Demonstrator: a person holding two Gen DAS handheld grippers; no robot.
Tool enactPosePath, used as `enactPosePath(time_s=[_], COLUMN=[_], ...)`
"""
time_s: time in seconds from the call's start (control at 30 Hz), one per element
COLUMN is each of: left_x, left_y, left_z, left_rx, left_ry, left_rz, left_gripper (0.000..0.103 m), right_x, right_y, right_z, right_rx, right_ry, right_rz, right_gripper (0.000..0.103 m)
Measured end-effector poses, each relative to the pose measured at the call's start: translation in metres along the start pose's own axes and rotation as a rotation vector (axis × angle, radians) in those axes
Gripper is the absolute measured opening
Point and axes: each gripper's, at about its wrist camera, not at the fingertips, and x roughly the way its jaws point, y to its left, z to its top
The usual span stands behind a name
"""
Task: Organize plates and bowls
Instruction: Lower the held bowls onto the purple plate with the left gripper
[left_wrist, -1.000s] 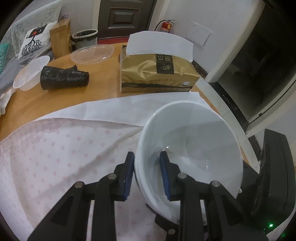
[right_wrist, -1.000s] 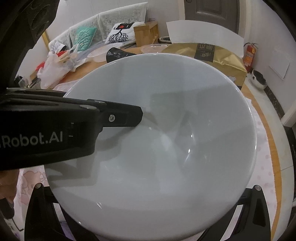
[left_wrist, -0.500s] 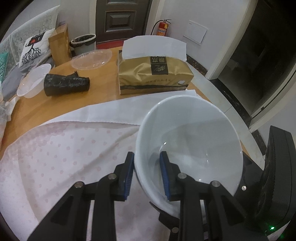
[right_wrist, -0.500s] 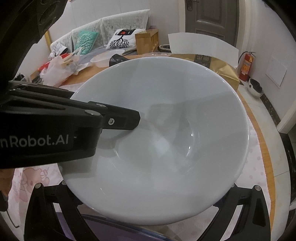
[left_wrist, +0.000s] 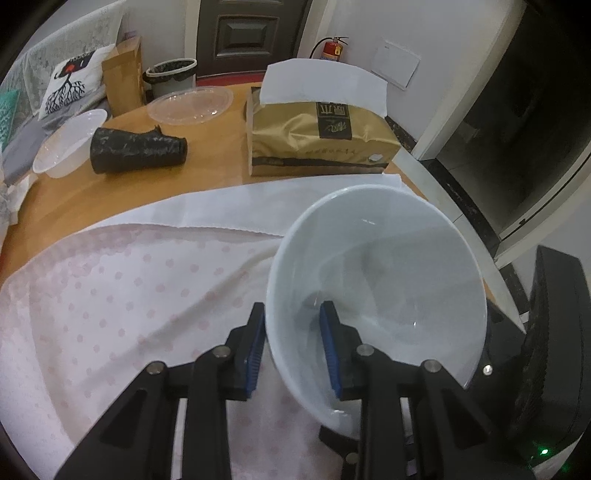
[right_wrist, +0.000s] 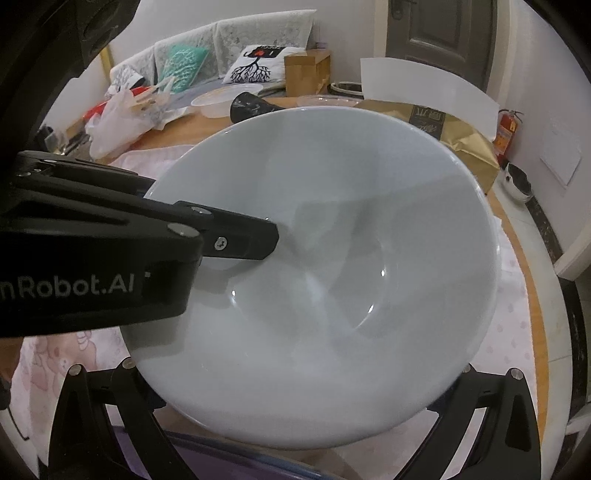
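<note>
A white ceramic bowl (left_wrist: 380, 280) is held tilted above the pink dotted tablecloth (left_wrist: 110, 295). My left gripper (left_wrist: 291, 343) is shut on the bowl's near rim, one blue pad inside and one outside. In the right wrist view the same bowl (right_wrist: 351, 295) fills the frame and the left gripper's finger (right_wrist: 240, 240) reaches over its left rim. My right gripper's arms show wide apart under the bowl; its fingertips are hidden behind the bowl. A purple-edged object (right_wrist: 221, 458) shows below the bowl.
A gold tissue pack (left_wrist: 321, 136) stands at the back of the round wooden table (left_wrist: 207, 173). A black roll (left_wrist: 136, 149), a clear plastic bowl (left_wrist: 70, 142) and a clear plastic plate (left_wrist: 190, 105) lie at back left. The table edge runs along the right.
The bowl has been lifted and drawn back from the tissue pack, and it now sits smaller in the right wrist view, with a purple-edged object uncovered beneath it.
</note>
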Motion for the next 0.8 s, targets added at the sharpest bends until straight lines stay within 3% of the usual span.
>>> enactPosePath(time_s=[0.23,0.8], left_x=[0.005,-0.020], left_y=[0.002,-0.015], left_z=[0.006,0.000], left_rx=[-0.015,0.024], left_ry=[0.003,-0.040], left_rz=[-0.031,-0.011], left_gripper=[0.031,0.031], right_x=[0.012,-0.016], right_y=[-0.009,-0.003], right_z=[0.007,0.003], right_rx=[0.057,0.049], right_ry=[0.054,-0.037], right_rz=[0.089,0.028], right_gripper=[0.102,0.100])
